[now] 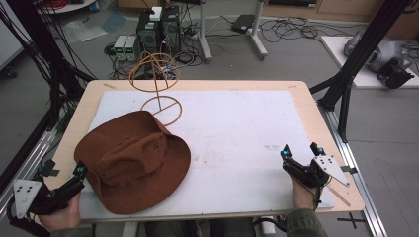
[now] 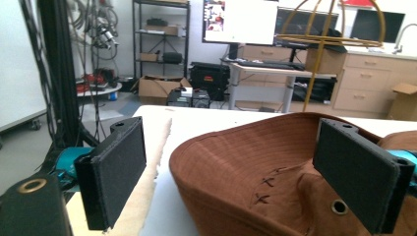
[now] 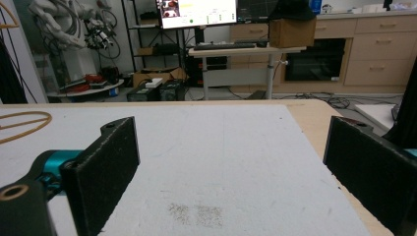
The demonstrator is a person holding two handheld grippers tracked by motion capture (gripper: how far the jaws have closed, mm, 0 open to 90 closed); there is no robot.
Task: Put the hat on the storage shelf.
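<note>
A lab floor strewn with cables and computer towers (image 1: 158, 30) lies beyond a wooden table (image 1: 306, 106), most of whose top is covered by a white mat (image 1: 237, 133). Desks, a monitor (image 3: 196, 12) and drawer units stand farther back in the gripper views. Black frame posts rise at the table's left and right sides.

A brown hat (image 1: 133, 160) lies on the mat's near left part, its brim reaching close to the near edge. Just behind it stands a wire hat stand (image 1: 157, 84), its ring base touching or nearly touching the brim. The mat's middle and right are bare apart from a faint stain (image 3: 196, 212).

The left gripper (image 1: 63, 170) sits at the table's near left corner, jaws apart, just beside the brim; in its own view the hat (image 2: 255, 172) lies between and beyond the jaws, not pinched. The right gripper (image 1: 301, 150) hovers over the mat's near right part, jaws wide apart, holding nothing, near the table's right edge.
</note>
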